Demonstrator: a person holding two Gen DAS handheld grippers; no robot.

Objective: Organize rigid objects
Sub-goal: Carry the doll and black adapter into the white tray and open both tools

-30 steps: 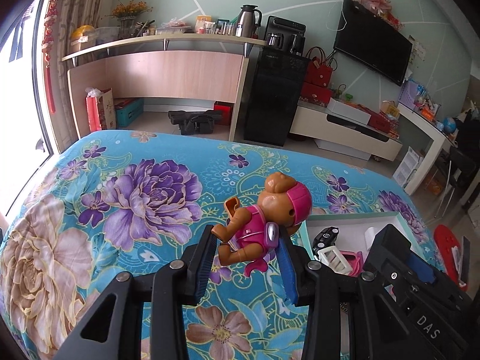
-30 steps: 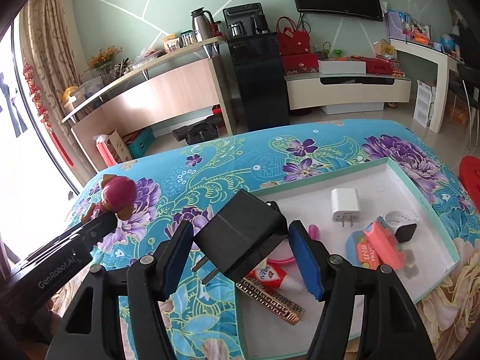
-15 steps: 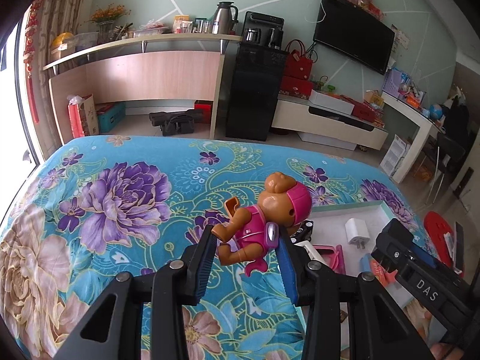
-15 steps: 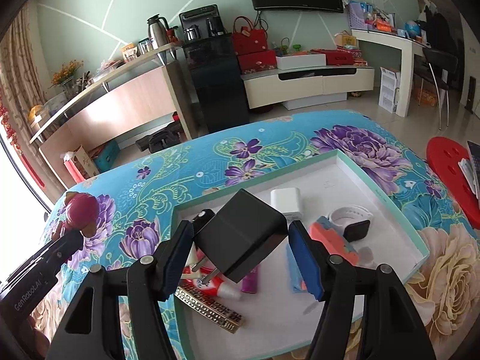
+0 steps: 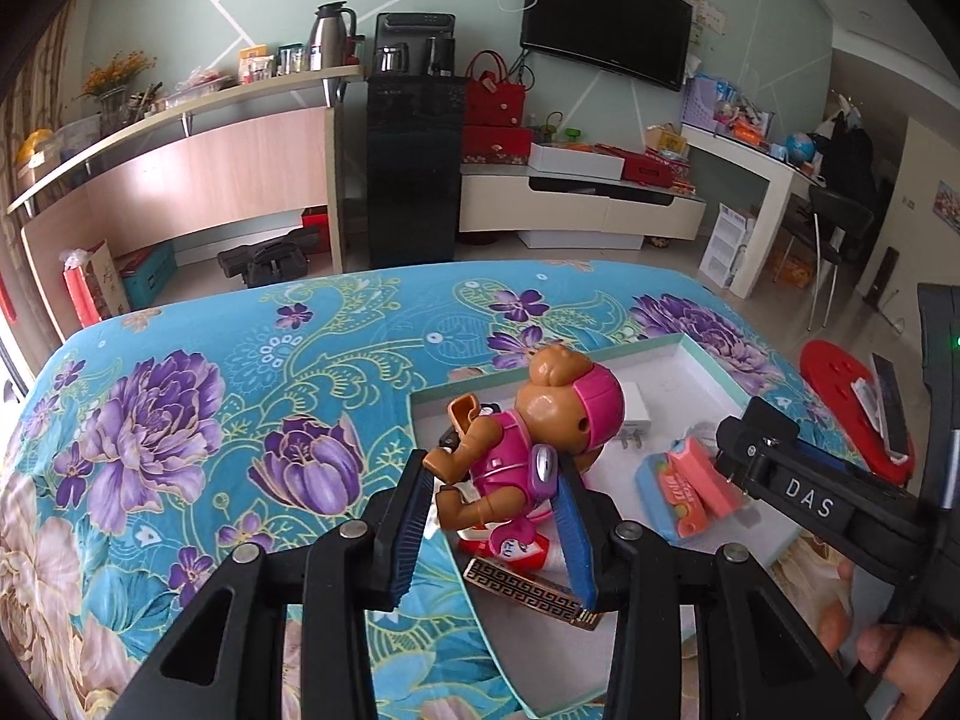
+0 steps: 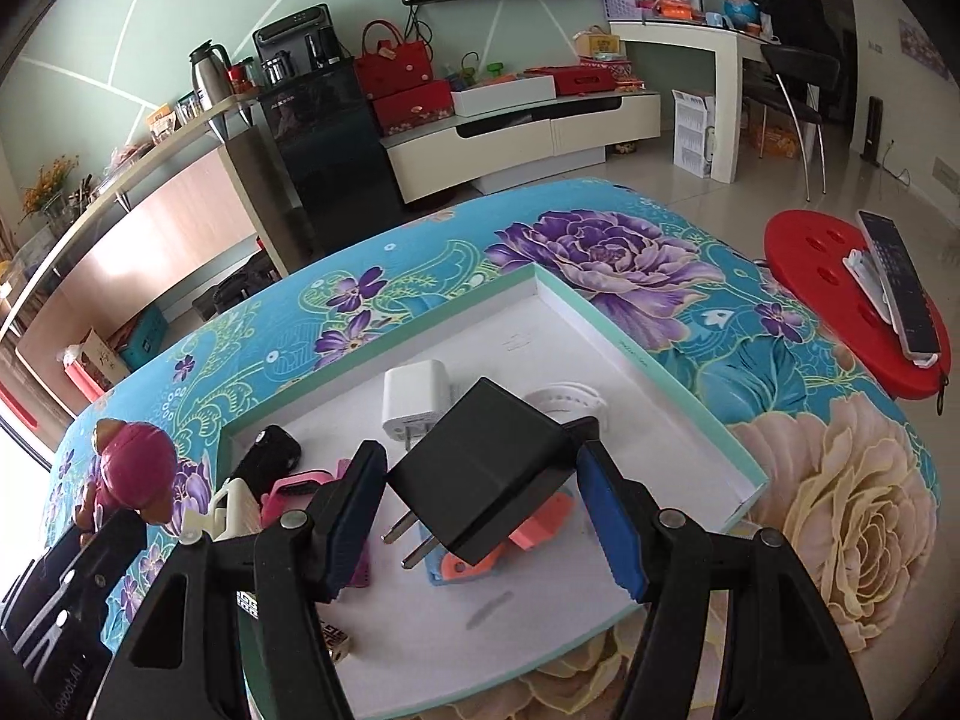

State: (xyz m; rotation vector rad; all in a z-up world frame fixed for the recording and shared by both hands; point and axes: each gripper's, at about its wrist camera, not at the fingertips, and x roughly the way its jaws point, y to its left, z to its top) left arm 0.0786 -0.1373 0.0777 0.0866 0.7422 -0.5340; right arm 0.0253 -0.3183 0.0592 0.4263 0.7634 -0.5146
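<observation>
My left gripper point(image 5: 495, 525) is shut on a brown toy dog figure in a pink suit and cap point(image 5: 528, 438), held above the left end of a shallow white tray with a mint rim point(image 5: 705, 363). My right gripper point(image 6: 480, 525) is shut on a black plug adapter point(image 6: 480, 468), prongs pointing lower left, above the tray's middle point(image 6: 630, 324). In the tray lie a white charger point(image 6: 417, 399), a black key fob point(image 6: 270, 459), a white watch band point(image 6: 570, 399), pink and orange items and a patterned bar point(image 5: 528, 591). The toy dog point(image 6: 129, 471) shows at the left of the right wrist view.
The tray sits on a bed with a turquoise floral cover point(image 5: 180, 420). A red stool with a phone point(image 6: 864, 300) stands at the bed's right. Beyond the bed are a wooden counter point(image 5: 198, 162), a black cabinet point(image 5: 414, 168) and a low TV unit point(image 5: 582, 204).
Both grippers have swung right across the bed with their loads. The toy dog now hangs over the tray's left end, and the black adapter is farther over the tray's middle.
</observation>
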